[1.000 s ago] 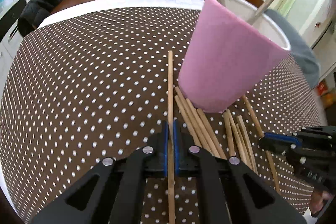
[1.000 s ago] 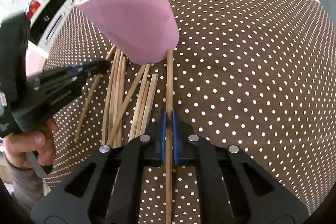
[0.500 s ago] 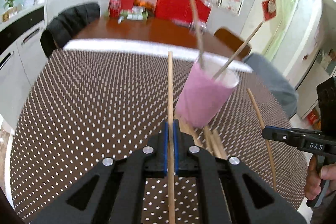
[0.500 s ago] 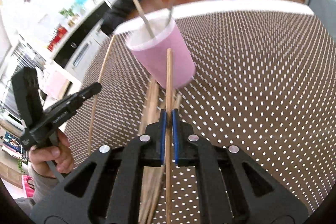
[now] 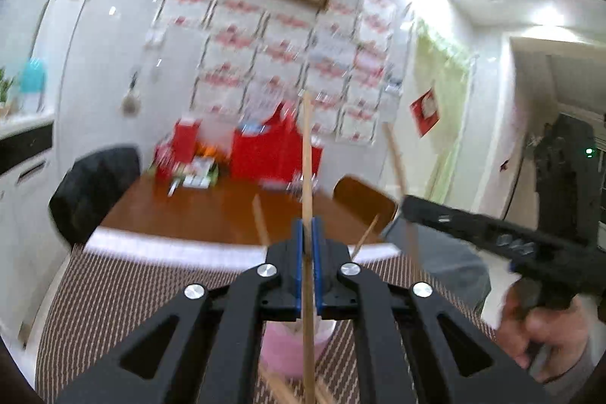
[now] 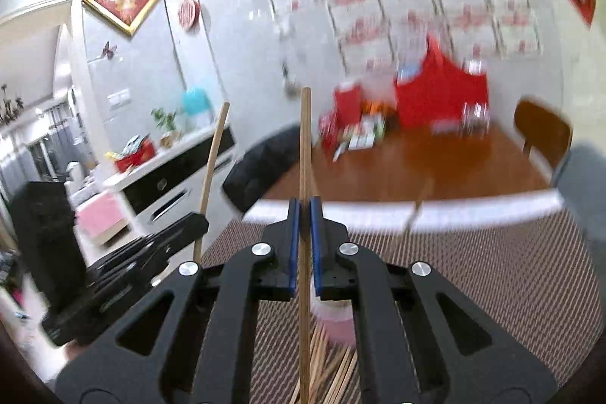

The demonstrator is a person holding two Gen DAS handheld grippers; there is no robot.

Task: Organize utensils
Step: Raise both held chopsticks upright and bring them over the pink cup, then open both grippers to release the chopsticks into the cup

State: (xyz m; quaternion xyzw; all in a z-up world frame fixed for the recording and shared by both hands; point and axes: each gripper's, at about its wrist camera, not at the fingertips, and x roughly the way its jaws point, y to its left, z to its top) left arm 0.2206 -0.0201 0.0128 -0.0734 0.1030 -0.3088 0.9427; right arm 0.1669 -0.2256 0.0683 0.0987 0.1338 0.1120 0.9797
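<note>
The left black plastic two-finger gripper (image 5: 310, 248) has angular arms with triangular cut-outs, round silver screws and blue rubber pads (image 5: 300, 264) lining its fingers. The right black plastic two-finger gripper (image 6: 303, 245) matches it (same screws, same blue lining). A bare-skinned right hand (image 5: 545, 336) shows at the right, blurred.

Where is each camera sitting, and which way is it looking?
Left wrist: sits on the left gripper, looking along its fingers across the dotted table toward the papered wall; shows that gripper shut on a chopstick, plus the right gripper and hand.
Right wrist: sits on the right gripper, looking the same way, more toward the counter; shows it shut on a chopstick, plus the left gripper.
Both share: the pink cup below, loose chopsticks, the wooden table.
</note>
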